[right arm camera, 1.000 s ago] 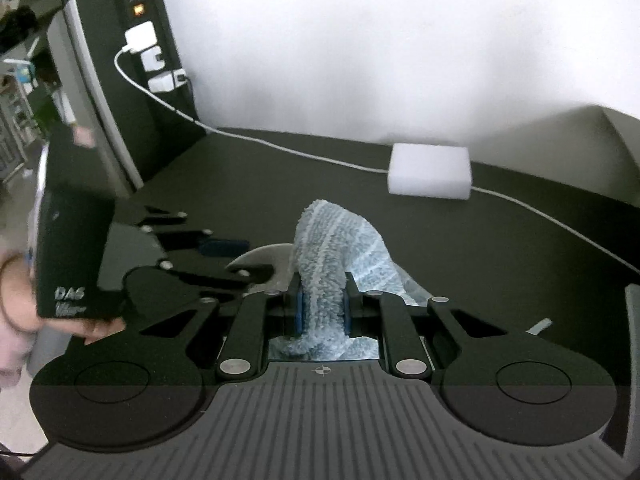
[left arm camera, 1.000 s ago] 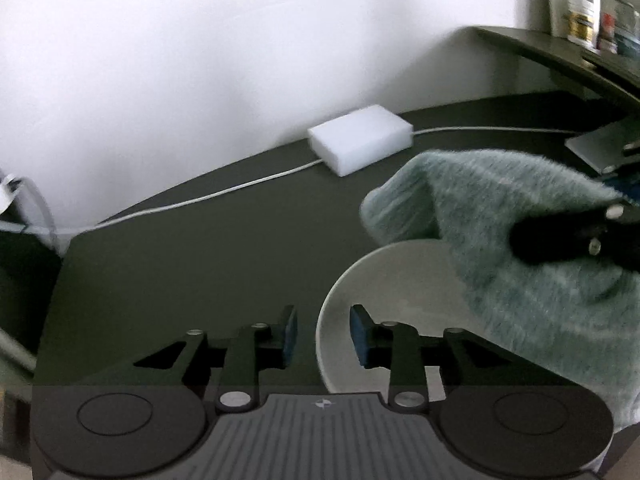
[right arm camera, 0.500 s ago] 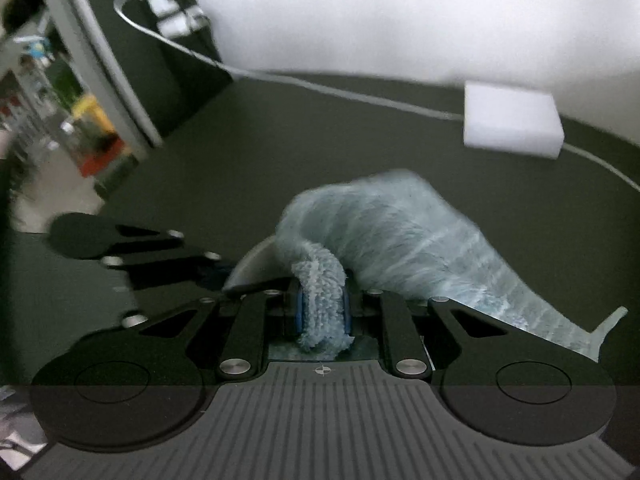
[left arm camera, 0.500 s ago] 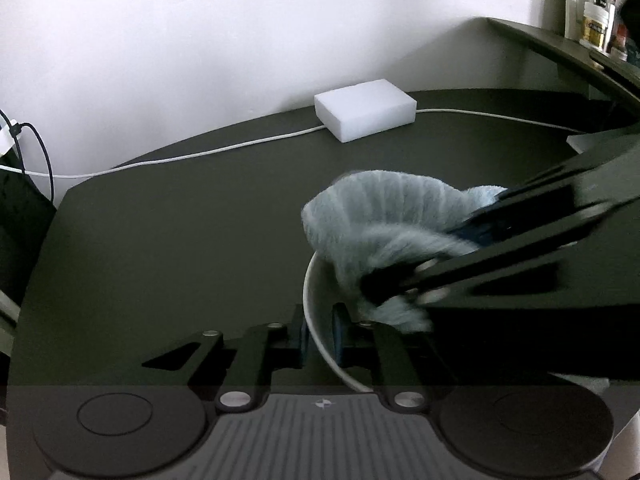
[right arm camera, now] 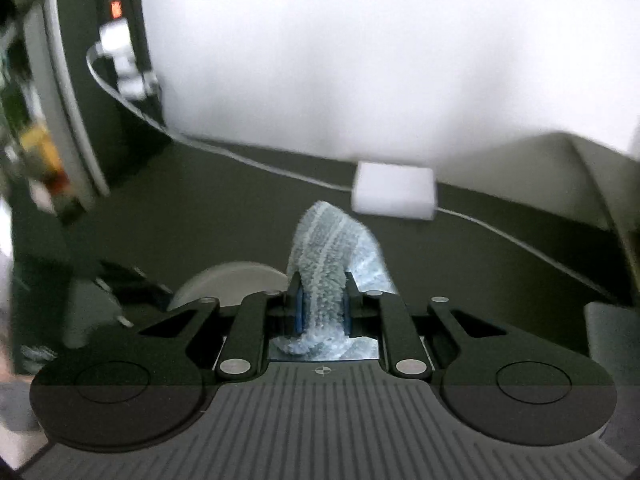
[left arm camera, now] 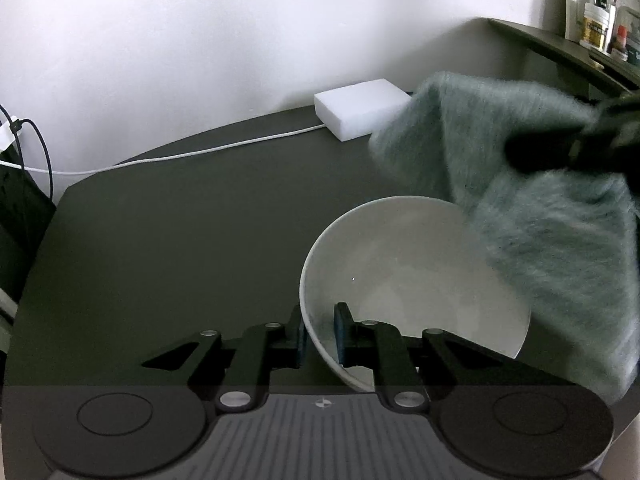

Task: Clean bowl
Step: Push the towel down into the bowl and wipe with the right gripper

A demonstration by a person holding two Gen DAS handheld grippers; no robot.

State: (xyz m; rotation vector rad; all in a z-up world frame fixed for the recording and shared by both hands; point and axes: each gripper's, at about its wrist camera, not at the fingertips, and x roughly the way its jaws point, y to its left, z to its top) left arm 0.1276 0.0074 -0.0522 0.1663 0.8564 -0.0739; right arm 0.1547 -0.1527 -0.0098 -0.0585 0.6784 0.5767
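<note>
A white bowl (left arm camera: 416, 280) rests on the dark table, low and right of centre in the left wrist view. My left gripper (left arm camera: 320, 330) is shut on its near rim, one finger outside and one inside. A blue-grey fluffy cloth (left arm camera: 532, 208) hangs over the bowl's right side. My right gripper (right arm camera: 322, 304) is shut on that cloth (right arm camera: 326, 248), and its dark body shows blurred at the right edge of the left wrist view. In the right wrist view the bowl (right arm camera: 236, 282) peeks out left of the fingers.
A white foam block (left arm camera: 360, 110) lies near the wall with a white cable (left arm camera: 192, 154) running left. A shelf with bottles (left arm camera: 600, 28) sits at top right. A dark cabinet with plugs (right arm camera: 124, 60) stands at the left.
The cloth and right gripper have swung from inside the bowl up and out to its right side. The left gripper keeps its hold on the rim, and the bowl's inside now shows.
</note>
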